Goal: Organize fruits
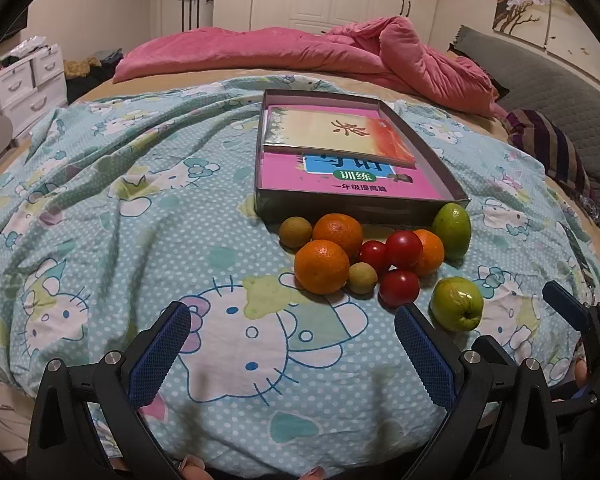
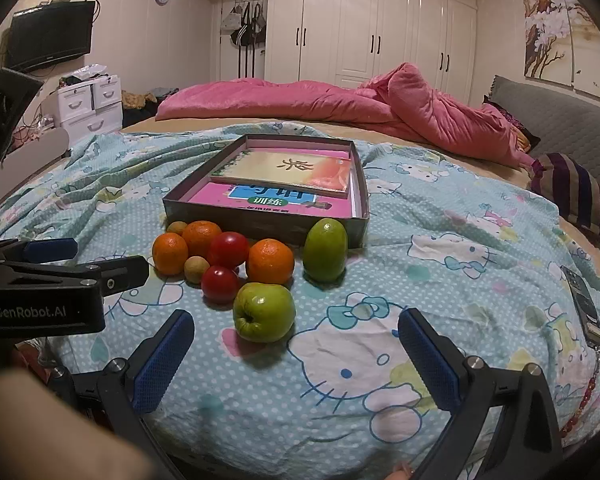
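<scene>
Hidden: the left gripper [image 1: 292,344] shows only its two blue-padded fingers in its own camera; the hand behind it is cut off but for fingertips at the bottom edge.
Hard to tell: the small brownish-green fruit [image 2: 177,227] at the back of the pile is half covered by an orange [image 2: 201,237] in the right view, and its kind is unclear.
Cut off: the pink workbook [image 1: 340,184] lies partly under a cream book [image 1: 332,136], so its big blue title is only half visible.
Writing: "训练" reads clearly on the workbook's green band; a line below it is too small to be sure of. "GenRobot.AI" is printed on the left gripper's body as seen from the right camera.
Left tongs: spread wide, gripping nothing, low over the cartoon-cat bedsheet [image 1: 100,220].
Right tongs: the right gripper [image 2: 296,344] is also released, fingers wide apart and bare.
Fruit: clustered on the sheet just in front of the shallow grey box [image 1: 432,144]; oranges, red tomatoes [image 1: 404,249] and one green fruit [image 2: 325,250] standing right beside the box wall.
Nearest: a green apple-like fruit [image 2: 264,312] lies just ahead of the right gripper's left finger.
Edge: a phone [image 2: 584,304] lies on the sheet far right.
</scene>
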